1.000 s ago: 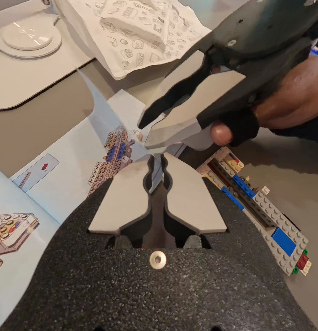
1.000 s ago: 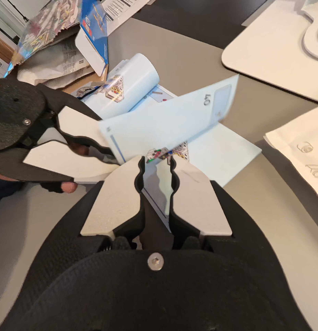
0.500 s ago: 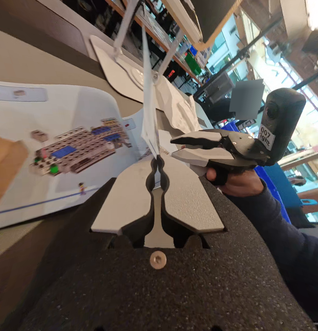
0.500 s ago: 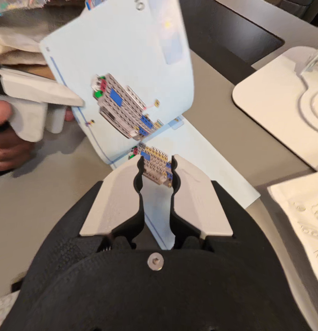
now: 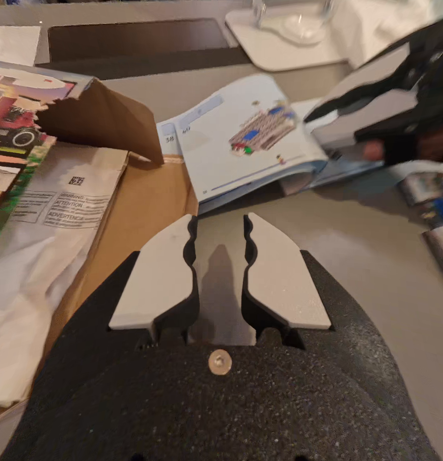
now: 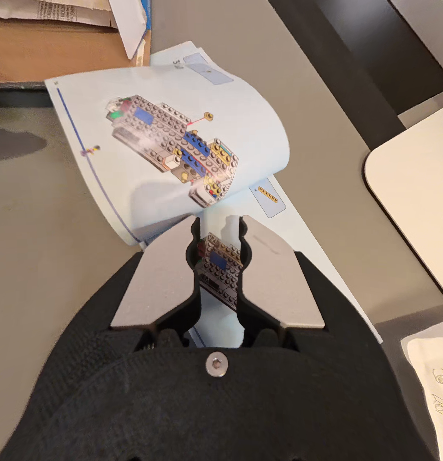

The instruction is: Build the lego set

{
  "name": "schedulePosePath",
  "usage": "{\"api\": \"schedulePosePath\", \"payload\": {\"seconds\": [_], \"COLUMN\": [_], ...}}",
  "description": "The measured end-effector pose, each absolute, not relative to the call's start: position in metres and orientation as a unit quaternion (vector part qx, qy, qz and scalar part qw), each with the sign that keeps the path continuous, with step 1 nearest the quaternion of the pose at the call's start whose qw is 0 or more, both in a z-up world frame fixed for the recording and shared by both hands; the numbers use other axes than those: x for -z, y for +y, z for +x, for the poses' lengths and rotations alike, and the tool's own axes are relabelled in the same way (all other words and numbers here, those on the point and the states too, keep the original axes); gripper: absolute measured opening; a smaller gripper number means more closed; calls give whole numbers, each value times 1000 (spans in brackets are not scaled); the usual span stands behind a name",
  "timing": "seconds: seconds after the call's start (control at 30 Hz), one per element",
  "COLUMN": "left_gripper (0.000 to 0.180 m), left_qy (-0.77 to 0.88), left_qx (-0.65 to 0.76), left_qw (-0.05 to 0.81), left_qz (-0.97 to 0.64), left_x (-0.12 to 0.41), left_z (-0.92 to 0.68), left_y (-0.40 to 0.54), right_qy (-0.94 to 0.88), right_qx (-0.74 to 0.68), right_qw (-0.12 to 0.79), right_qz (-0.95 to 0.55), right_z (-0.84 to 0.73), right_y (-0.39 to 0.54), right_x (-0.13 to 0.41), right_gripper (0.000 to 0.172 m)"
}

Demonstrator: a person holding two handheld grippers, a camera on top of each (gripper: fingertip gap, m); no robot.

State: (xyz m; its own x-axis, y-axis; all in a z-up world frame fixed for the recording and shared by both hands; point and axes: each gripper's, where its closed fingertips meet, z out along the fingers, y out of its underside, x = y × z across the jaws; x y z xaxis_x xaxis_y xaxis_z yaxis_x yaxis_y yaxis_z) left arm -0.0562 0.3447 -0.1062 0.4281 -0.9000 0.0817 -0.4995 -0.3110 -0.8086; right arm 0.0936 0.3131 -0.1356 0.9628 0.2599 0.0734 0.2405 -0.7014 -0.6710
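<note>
A pale-blue instruction booklet [image 6: 165,149] lies open on the table, one page curled up.

Both wrist cameras look down, sharing the booklet [image 5: 240,154].

Warm, dim indoor light; your left view shows motion blur, esp. right edge. Glare on booklet page [image 6: 190,149]. Wide-angle edge distortion.

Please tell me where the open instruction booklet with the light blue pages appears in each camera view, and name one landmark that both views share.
Left wrist view: the instruction booklet lies upper centre-right, beyond the open left tongs.
Right wrist view: the booklet fills the centre, a page curling up ahead of the open right tongs.
Shared landmark: the brown cardboard box beside the booklet.
</note>
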Motion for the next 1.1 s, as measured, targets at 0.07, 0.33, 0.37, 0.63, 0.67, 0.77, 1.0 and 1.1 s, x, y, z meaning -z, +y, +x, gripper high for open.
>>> {"api": "schedulePosePath", "payload": {"seconds": [0.07,0.33,0.37,0.63,0.67,0.77,1.0,1.1], "left_gripper": [43,28,8,2,3,3,3,2], "left_qy": [488,524,526,490,484,471,473,488], "left_qx": [242,88,81,67,66,67,63,73], "left_qw": [344,362,367,398,404,418,427,415], "left_qz": [-765,-766,-764,-772,-773,-774,-768,-764], "left_x": [120,142,141,118,113,100,89,97], "left_z": [-62,-85,-86,-103,-106,-114,-114,-104], "left_y": [342,363,365,382,385,392,391,382], "right_qy": [-143,-153,-154,-158,-158,-161,-176,-181], "right_qx": [-9,-4,-3,1,2,5,14,17], "right_qw": [353,349,349,353,353,351,350,349], "right_qz": [-925,-925,-924,-922,-922,-923,-920,-919], "right_z": [92,86,85,86,87,88,84,83], "right_y": [313,314,314,316,317,319,328,330], "right_x": [138,136,136,132,132,133,131,130], "right_gripper": [30,30,30,30,30,30,30,30]}}
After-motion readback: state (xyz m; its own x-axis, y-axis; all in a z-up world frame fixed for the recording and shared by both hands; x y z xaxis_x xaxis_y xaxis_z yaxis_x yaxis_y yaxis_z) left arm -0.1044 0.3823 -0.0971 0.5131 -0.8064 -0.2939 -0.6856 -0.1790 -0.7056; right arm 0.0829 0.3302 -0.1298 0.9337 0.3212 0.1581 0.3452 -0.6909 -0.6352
